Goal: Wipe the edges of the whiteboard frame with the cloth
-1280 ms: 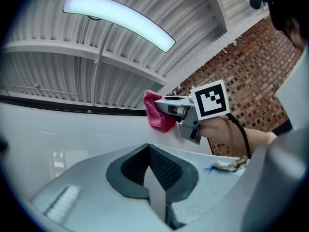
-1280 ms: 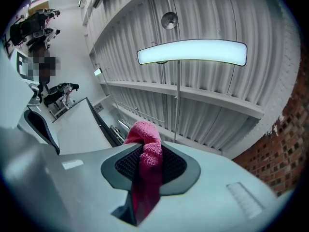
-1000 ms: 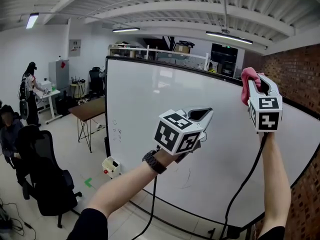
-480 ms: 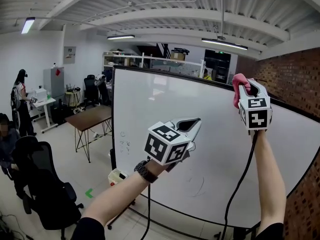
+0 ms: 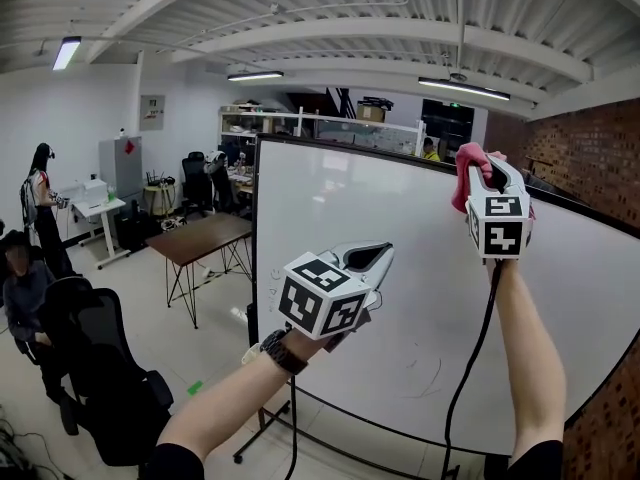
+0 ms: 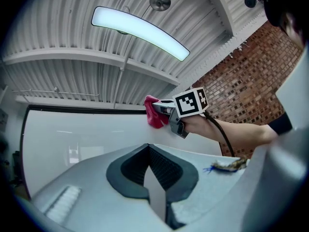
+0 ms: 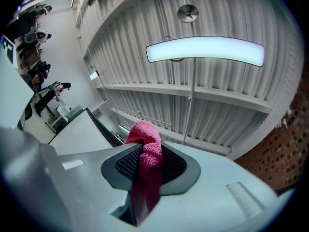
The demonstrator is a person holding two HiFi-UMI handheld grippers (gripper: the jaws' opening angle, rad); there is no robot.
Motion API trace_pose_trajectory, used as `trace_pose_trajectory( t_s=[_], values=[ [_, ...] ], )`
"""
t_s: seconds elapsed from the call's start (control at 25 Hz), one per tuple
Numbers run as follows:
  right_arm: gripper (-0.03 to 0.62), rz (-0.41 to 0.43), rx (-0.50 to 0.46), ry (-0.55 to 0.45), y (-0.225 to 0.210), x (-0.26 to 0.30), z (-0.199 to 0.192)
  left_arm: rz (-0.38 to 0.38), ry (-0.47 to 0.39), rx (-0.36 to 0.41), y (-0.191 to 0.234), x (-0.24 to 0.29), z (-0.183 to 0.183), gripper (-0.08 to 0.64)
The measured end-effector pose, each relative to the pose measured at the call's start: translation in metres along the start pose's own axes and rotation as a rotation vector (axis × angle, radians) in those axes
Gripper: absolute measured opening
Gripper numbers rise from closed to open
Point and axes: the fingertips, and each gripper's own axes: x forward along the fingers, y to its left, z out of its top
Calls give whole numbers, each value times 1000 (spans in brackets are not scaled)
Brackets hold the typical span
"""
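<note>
The right gripper (image 5: 485, 173) pinches the pink terry cloth (image 5: 463, 180) against the top edge of the dark frame (image 5: 350, 152) of the white whiteboard (image 5: 420, 258), the edge running leftward from it; the left gripper (image 5: 378, 256), pressed together and empty, hovers lower.

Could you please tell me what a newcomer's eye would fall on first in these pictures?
The large whiteboard fills the middle of the head view. The right gripper is held high at its top edge, shut on a pink cloth. The left gripper hangs lower in front of the board, jaws together with nothing in them.
</note>
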Motion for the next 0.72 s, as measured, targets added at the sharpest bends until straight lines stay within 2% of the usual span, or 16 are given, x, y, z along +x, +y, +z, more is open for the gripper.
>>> trace_pose_trajectory(
  t_s=[0.12, 0.36, 0.72],
  values=[
    [84, 18, 9, -24, 39, 8, 11, 12, -11, 4, 15, -25, -4, 3],
    [84, 78, -48, -69, 129, 38, 34, 35, -33, 0, 53, -59, -10, 3],
    [84, 176, -15, -120, 237, 100, 74, 93, -7, 13, 152, -72, -21, 3]
  ],
)
